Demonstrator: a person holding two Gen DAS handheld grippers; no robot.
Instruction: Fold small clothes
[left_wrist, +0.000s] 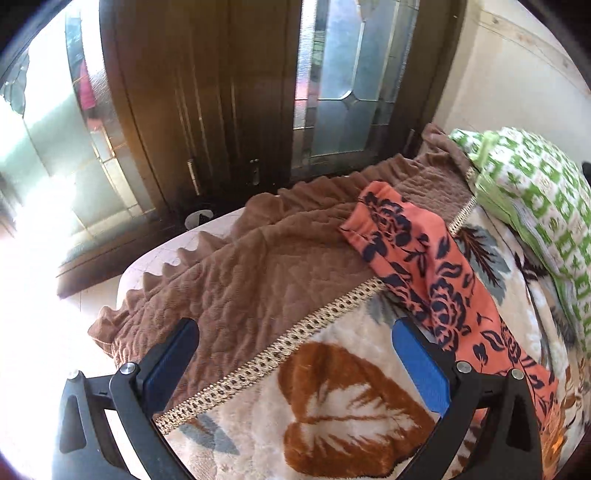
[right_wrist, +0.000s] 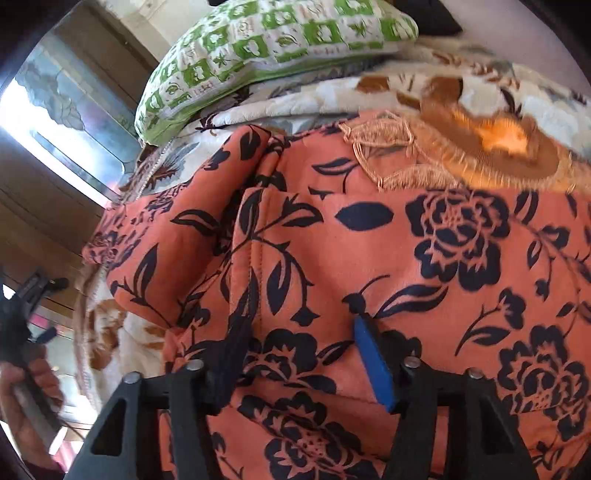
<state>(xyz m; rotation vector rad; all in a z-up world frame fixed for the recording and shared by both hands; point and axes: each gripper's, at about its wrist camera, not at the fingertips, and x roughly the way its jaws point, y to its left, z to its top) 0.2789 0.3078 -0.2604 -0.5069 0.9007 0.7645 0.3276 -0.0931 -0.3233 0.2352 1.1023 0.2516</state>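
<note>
Both spread: left gripper (left_wrist: 291, 354) empty above blanket (left_wrist: 354, 402), right gripper (right_wrist: 299, 354) over orange garment (right_wrist: 424, 266); risked pinching blanket too.

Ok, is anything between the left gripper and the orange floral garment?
Nothing visible. The left gripper hangs open over bare blanket, and the orange floral garment lies just beyond its right finger, with no object between them.
</note>
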